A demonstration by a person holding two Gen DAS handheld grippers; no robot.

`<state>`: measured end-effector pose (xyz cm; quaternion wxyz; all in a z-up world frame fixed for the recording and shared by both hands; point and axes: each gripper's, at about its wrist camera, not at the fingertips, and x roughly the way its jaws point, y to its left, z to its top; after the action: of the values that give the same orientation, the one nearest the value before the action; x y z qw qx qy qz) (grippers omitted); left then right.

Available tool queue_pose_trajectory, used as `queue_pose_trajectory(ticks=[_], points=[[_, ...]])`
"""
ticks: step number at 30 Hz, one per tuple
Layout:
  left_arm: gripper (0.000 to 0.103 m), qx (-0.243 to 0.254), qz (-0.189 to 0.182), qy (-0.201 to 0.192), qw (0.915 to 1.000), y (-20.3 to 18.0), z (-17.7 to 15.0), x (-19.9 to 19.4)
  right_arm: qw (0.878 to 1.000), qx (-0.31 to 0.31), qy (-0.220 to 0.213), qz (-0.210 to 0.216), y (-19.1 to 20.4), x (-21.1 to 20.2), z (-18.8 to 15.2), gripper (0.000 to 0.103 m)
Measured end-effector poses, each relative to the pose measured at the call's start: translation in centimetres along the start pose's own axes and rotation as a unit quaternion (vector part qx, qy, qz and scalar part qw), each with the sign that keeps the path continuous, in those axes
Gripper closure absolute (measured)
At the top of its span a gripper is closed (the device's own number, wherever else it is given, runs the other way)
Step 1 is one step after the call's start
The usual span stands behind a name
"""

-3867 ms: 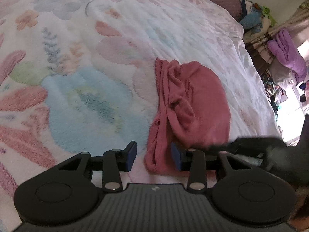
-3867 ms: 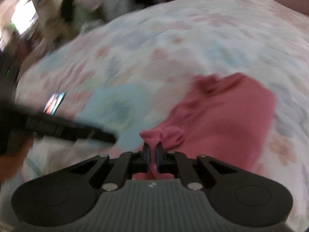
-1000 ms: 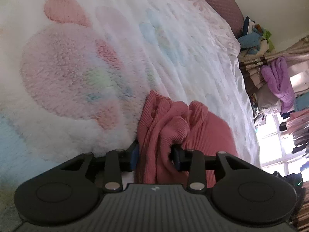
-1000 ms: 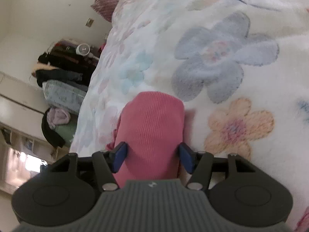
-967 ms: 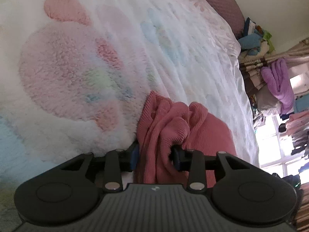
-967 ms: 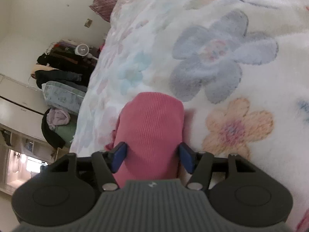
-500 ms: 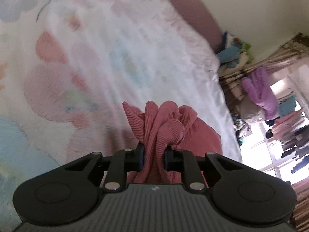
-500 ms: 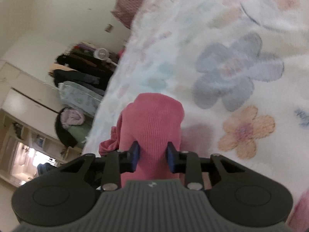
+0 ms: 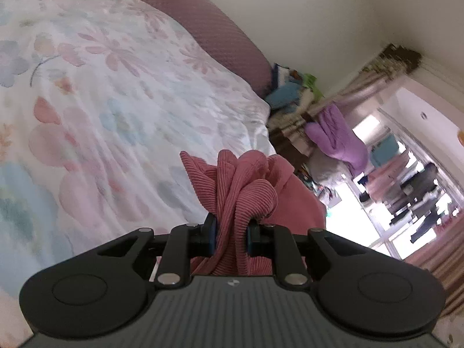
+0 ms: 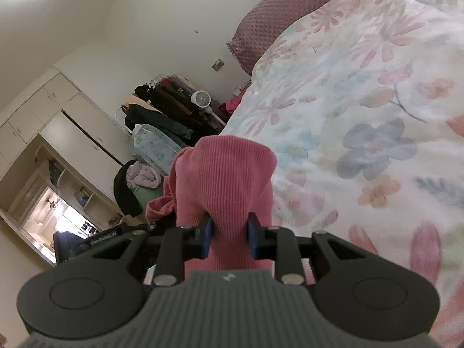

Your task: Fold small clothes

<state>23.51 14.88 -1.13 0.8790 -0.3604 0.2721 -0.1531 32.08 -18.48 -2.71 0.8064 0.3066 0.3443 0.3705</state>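
A pink ribbed garment (image 9: 240, 191) is bunched and lifted off the floral bedspread (image 9: 101, 110). My left gripper (image 9: 231, 236) is shut on its crumpled end, folds bulging above the blue pads. In the right wrist view the garment (image 10: 229, 179) shows a smooth rounded fold, and my right gripper (image 10: 228, 239) is shut on it. The other gripper's black body (image 10: 110, 236) shows at the lower left of that view. Both grippers hold the garment up in the air above the bedspread (image 10: 362, 121).
A mauve quilted headboard cushion (image 9: 208, 34) runs along the bed's far edge. A purple towel (image 9: 336, 136) hangs by curtains and a bright window (image 9: 406, 191). A clothes rack (image 10: 162, 110), a small fan (image 10: 200, 98) and wardrobes (image 10: 43, 133) stand beyond the bed's other side.
Both grippers were open around the garment lying on the bed. They closed on it and lifted it up, and both views tilted up towards the room.
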Motion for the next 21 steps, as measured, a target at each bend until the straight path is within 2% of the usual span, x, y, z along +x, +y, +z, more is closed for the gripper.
queue_pose_trajectory(ticks=[5,10,14,21], points=[[0.083,0.014,-0.003,0.045,0.9989,-1.9,-2.2,-0.3,1.0,0.019,0.007,-0.006,0.4,-5.3,-1.8,0.082],[0.083,0.009,0.007,0.097,0.9952,-0.1,-4.6,2.2,0.998,0.057,0.021,-0.036,-2.2,-7.1,-4.0,0.082],[0.083,0.005,0.016,0.12,0.9927,2.4,-5.0,5.5,0.995,0.077,0.036,-0.061,-5.1,-5.1,-4.7,0.082],[0.083,-0.022,0.04,0.154,0.987,6.9,-4.4,11.0,0.989,0.099,0.057,-0.091,-10.0,0.4,-3.5,0.082]])
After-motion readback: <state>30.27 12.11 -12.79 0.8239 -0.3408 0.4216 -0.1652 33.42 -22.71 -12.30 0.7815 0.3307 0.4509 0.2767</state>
